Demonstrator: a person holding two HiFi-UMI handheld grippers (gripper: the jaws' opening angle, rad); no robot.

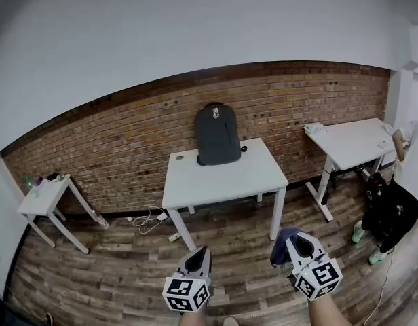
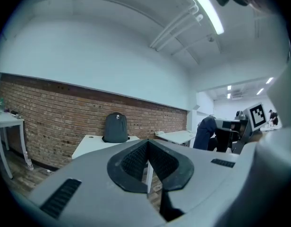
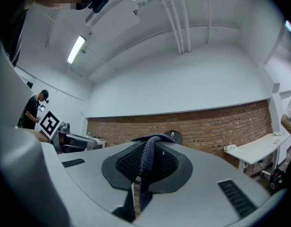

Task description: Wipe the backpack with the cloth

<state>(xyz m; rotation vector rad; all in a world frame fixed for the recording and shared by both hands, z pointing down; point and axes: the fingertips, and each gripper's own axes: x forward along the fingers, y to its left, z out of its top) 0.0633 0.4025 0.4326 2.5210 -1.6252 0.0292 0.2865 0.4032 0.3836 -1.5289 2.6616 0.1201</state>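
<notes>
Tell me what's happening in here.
A person stands back from the white table, a gripper in each hand. The right gripper is shut on a dark blue cloth; the left gripper is shut with nothing in it. The grey backpack stands upright on the table against the brick wall, well away from both grippers. No wiping is under way yet.

Office/lab-type workroom: plain white tables [image 1: 222,178] along bare brick wall [image 1: 127,141], wood-plank floor [image 1: 127,263], cables [image 1: 144,221] on it, strip lights [image 2: 204,8] + exposed ceiling pipes [image 3: 176,18].
</notes>
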